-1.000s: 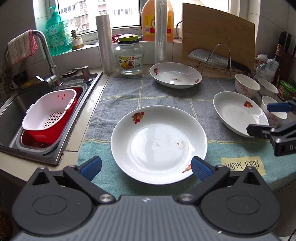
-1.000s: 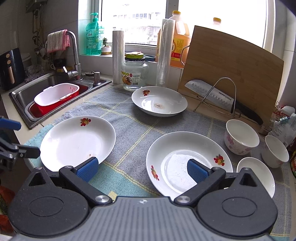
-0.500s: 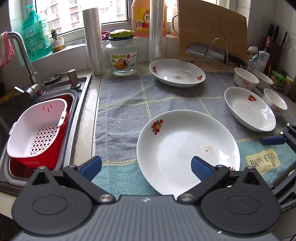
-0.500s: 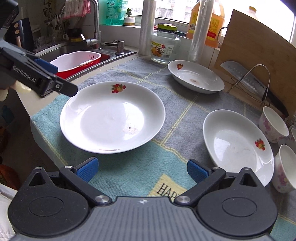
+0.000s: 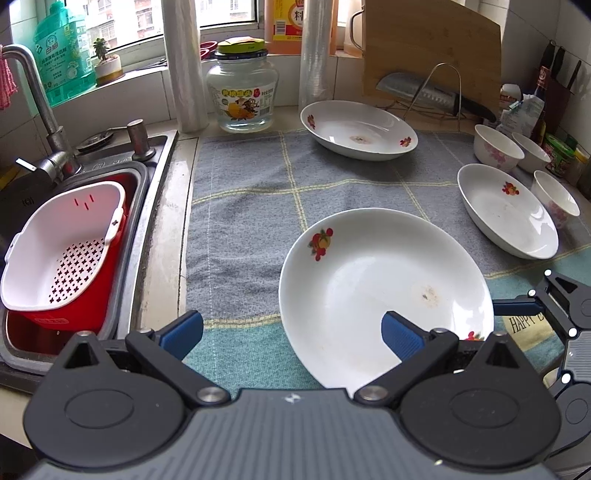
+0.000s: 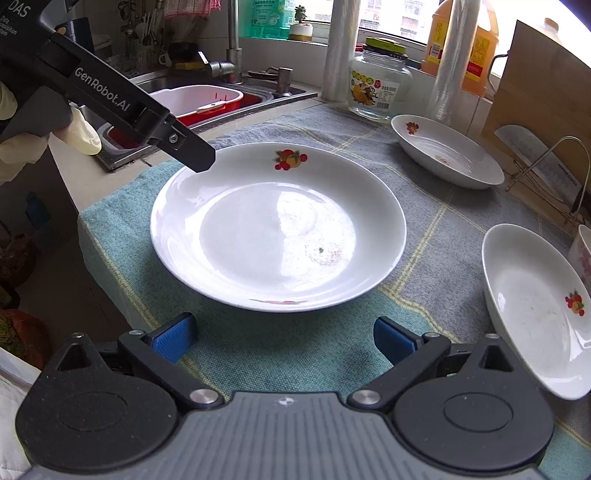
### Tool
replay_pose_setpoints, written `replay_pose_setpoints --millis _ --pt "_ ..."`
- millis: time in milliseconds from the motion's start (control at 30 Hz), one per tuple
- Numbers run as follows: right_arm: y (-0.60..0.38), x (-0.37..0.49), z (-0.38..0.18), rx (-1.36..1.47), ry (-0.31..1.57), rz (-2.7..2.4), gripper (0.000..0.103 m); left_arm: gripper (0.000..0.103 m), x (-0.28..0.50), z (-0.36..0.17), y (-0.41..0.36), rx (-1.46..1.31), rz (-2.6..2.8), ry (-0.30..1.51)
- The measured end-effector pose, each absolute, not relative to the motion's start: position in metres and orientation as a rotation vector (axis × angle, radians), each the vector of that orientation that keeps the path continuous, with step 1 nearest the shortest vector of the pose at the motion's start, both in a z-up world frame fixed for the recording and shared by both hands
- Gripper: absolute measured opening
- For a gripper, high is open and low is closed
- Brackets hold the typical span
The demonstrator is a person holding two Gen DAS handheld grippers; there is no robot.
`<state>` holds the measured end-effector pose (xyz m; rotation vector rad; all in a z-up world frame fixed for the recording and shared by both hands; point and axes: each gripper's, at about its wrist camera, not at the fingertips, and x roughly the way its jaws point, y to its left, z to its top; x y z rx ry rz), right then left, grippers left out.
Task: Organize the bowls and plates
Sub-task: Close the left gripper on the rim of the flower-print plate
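White large plate (image 6: 277, 229) partly hidden behind left claw (image 5: 291, 330), gaping wide. Right claw (image 6: 282, 338) spread too, just short of the near rim, at the desk (image 6: 110, 240) edge.

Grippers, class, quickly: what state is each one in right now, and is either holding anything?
Left gripper: open, holding nothing, its right finger over the large plate.
Right gripper: open, holding nothing, just short of that plate.

Daylit window (image 5: 221, 14), tiled walls (image 5: 535, 29)

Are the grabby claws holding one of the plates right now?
No. The left gripper and right gripper are both open and hold nothing. The big plate lies on the cloth.
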<state>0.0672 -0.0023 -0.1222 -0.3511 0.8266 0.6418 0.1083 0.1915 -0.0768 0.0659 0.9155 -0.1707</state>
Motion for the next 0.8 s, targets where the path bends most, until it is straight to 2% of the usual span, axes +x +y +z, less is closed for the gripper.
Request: replay_pose_setpoints --millis 800 --pt "-0.013 0.071 -0.137 -0.320 0.718 0.804 0.103 0.102 0.153 -0.089 0.166 0.128 -0.206 0.989"
